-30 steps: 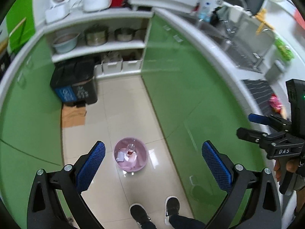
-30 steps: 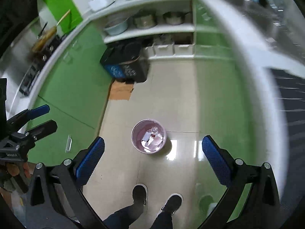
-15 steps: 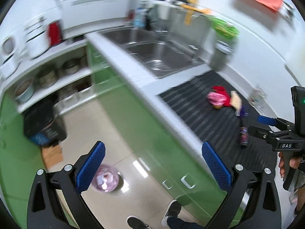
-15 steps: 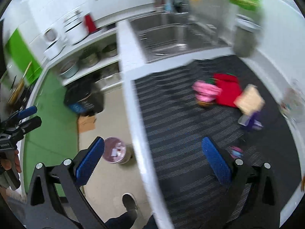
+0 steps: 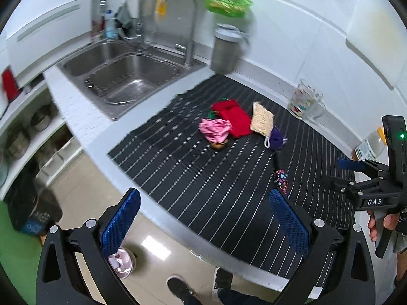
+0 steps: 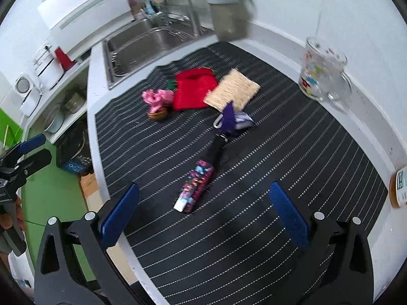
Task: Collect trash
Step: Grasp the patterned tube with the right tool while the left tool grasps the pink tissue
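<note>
Right gripper (image 6: 203,218) had its blue pads spread wide, nothing between them, hanging over the near part of the black striped mat (image 6: 292,157). Just beyond the gap, slightly left of centre, lay a colourful printed wrapper (image 6: 194,186) with a black strip running on from its far end. Farther along the same line sat a purple scrap (image 6: 230,118), then a tan woven pad (image 6: 232,91), a red cloth (image 6: 194,89) to its left, and a pink crumpled piece (image 6: 157,99) resting on a small brown item. A printed glass mug (image 6: 320,76) stood far right near the wall; a labelled jar (image 6: 400,186) showed at the right edge, label text too small to read.

Left gripper (image 5: 203,222) was also wide apart and empty, held over the near counter edge with the floor below. From this view the wrapper (image 5: 281,179) lay just beyond the right pad, and the pink piece (image 5: 216,131), red cloth (image 5: 235,119), woven pad (image 5: 262,119) and purple scrap (image 5: 276,138) sat farther out toward centre.

Only the left wrist view showed the pink bin (image 5: 123,263) on the floor, partly hidden behind the left pad, the person's shoes (image 5: 180,288), and the full steel sink (image 5: 124,73) far left. It also caught the other gripper at the right edge with "DAS" printed on its body, a green light lit, a hand (image 5: 384,225) on the handle. The right wrist view showed the wrapper's print clearly, and a dark bin with a blue label (image 6: 75,164) down by the green cabinets.
</note>
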The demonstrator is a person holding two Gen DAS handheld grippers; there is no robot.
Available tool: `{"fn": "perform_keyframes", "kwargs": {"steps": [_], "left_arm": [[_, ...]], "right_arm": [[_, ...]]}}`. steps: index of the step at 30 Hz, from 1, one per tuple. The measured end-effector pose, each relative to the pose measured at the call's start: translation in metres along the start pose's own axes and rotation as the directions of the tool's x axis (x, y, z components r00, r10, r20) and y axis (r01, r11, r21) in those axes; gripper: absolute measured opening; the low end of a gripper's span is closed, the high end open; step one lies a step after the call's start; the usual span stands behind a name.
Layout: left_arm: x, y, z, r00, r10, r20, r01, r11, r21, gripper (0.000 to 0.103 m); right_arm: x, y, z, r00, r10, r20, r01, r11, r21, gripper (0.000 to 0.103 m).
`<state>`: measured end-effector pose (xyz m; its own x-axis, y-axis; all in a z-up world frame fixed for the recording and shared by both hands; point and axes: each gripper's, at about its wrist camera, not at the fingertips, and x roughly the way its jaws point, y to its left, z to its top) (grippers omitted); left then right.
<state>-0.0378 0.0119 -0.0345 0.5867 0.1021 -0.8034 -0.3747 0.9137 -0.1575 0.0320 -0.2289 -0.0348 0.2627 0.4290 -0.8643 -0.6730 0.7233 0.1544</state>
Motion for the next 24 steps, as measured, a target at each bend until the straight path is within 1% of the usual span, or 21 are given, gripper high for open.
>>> {"fn": "perform_keyframes", "kwargs": {"steps": [6,9,15,17,19,21,23,24], "left_arm": [[0.031,-0.002,0.018,0.998,-0.036,-0.043,0.039,0.997,0.060,0.097],[0.043,0.002,0.026,0.997,-0.050,-0.059,0.054,0.996,0.073,0.097],[0.062,0.014,0.037,0.994,-0.069,-0.084,0.077,0.994,0.084,0.097],[0.068,0.019,0.039,0.993,-0.075,-0.095,0.084,0.993,0.084,0.097],[0.074,0.022,0.041,0.991,-0.085,-0.104,0.094,0.992,0.085,0.097],[0.078,0.023,0.042,0.990,-0.092,-0.110,0.101,0.991,0.085,0.097],[0.081,0.024,0.043,0.988,-0.097,-0.117,0.108,0.990,0.086,0.097],[0.082,0.024,0.043,0.988,-0.101,-0.119,0.111,0.990,0.085,0.097]], "right_arm": [[0.032,0.000,0.004,0.998,-0.029,-0.048,0.033,0.997,0.071,0.100],[0.056,0.005,0.006,0.996,-0.041,-0.083,0.049,0.994,0.097,0.100],[0.089,0.007,0.007,0.990,-0.034,-0.140,0.055,0.987,0.150,0.099],[0.097,0.006,0.007,0.987,-0.033,-0.158,0.059,0.985,0.163,0.084],[0.105,0.006,0.007,0.984,-0.039,-0.176,0.069,0.983,0.169,0.081],[0.106,0.006,0.008,0.984,-0.049,-0.173,0.078,0.983,0.166,0.076],[0.106,0.005,0.011,0.983,-0.062,-0.170,0.090,0.982,0.163,0.053],[0.106,0.005,0.012,0.983,-0.069,-0.172,0.096,0.983,0.158,0.047]]}}
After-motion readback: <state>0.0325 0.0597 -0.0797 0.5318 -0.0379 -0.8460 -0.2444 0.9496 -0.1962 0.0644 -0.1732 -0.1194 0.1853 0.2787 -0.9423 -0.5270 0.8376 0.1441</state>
